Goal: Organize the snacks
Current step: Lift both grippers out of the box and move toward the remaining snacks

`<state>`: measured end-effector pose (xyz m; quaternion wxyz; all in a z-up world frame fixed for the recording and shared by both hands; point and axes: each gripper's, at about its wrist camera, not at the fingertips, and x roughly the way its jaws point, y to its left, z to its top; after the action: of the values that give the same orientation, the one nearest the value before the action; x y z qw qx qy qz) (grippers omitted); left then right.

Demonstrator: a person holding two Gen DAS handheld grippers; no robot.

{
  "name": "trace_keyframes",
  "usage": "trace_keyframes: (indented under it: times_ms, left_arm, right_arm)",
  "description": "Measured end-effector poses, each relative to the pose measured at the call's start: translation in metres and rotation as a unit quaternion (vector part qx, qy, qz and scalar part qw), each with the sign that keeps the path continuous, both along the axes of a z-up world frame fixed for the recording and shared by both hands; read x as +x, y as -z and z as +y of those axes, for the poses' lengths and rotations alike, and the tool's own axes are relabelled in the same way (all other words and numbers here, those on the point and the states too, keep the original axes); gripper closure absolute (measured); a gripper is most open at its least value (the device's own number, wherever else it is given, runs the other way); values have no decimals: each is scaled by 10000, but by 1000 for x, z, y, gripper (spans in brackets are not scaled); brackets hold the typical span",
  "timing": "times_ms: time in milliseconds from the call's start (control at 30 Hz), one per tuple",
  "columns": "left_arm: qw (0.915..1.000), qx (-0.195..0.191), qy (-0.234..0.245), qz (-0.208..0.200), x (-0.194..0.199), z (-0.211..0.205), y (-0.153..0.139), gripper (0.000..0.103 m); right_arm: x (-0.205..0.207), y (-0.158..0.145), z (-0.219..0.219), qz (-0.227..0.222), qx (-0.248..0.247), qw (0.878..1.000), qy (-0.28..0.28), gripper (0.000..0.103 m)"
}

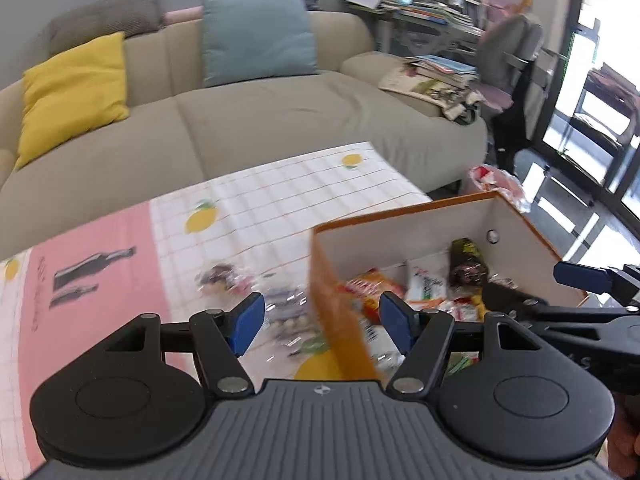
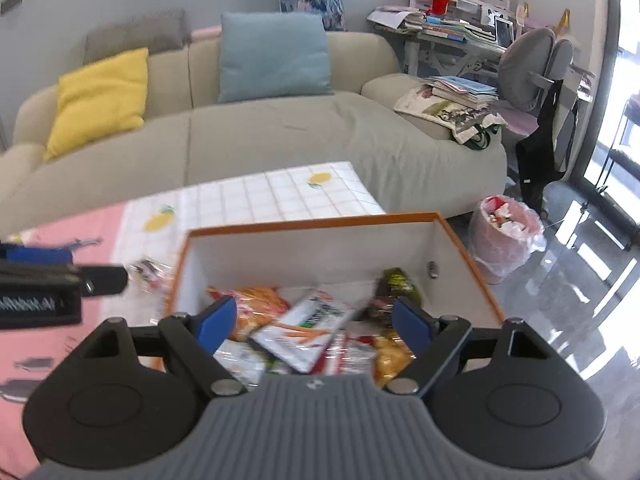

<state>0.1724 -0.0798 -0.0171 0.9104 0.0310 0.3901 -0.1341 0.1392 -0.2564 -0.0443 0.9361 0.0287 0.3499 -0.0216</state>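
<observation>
Beige fabric sofa [image 2: 280,136] fills the background; yellow square cushion [image 2: 100,100] at its left end, pale blue cushion [image 2: 274,56] near the middle.

Low table under a white-grid cloth with lemon prints and a pink panel [image 1: 256,196] stands in front of the sofa.

Open orange-edged cardboard box with white inner walls [image 2: 320,248] sits at the table's right end. Inside, a heap of packaged snacks [image 2: 304,328]: orange, white, red and dark wrappers overlapping on the box floor.

Pink-lined waste bin [image 2: 506,232] on the glossy floor, beyond the box's right side.

A few clear-wrapped snacks [image 1: 228,276] lie loose on the cloth, just left of the box's near wall; blurred.

Left gripper [image 1: 322,322], blue pads wide apart, holds nothing; it straddles the box's left wall from above.

Right gripper [image 2: 314,322], jaws equally wide, empty, hangs over the snack heap in the box.
</observation>
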Motion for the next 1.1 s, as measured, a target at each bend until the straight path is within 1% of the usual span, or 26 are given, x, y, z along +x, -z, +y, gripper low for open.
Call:
trace_keyframes:
  times_ms: [100, 167, 233, 367, 433, 567, 633, 700, 800, 933, 1100]
  left_arm:
    - [9999, 73, -58, -45, -11, 19, 5, 26]
    - [9999, 125, -80, -33, -17, 32, 10, 26]
    - [9998, 163, -126, 2, -21, 45, 15, 26]
    - [9994, 229, -246, 96, -27, 69, 25, 26]
    - [9992, 243, -296, 134, -27, 80, 29, 26]
    - [9991, 258, -302, 143, -26, 101, 37, 27]
    - [9993, 229, -234, 180, -23, 109, 42, 30]
    - [9994, 177, -153, 254, -19, 115, 45, 34]
    - [9994, 153, -22, 303, -10, 120, 50, 35]
    - [9990, 163, 62, 410, 5, 127, 59, 37]
    - [9987, 226, 223, 392, 23, 133, 72, 38]
  right_arm:
    - [-6, 2, 19, -21, 66, 9999, -130, 24]
    - [-8, 6, 34, 13, 13, 9996, -265, 27]
    - [-10, 9, 47, 21, -82, 9991, -407, 27]
    - [-12, 15, 70, -42, -141, 9975, -689, 34]
    - [-12, 17, 81, -75, -171, 9965, -811, 35]
    - [-10, 21, 106, -167, -433, 9930, -1088, 41]
    - [-7, 24, 118, -202, -563, 9903, -1252, 44]
    - [-3, 27, 129, -215, -671, 9877, -1398, 50]
    - [7, 34, 142, -140, -708, 9839, -1633, 56]
    - [22, 48, 160, 35, -1026, 9793, -1745, 58]
    - [39, 67, 175, 211, -1195, 9787, -1655, 58]
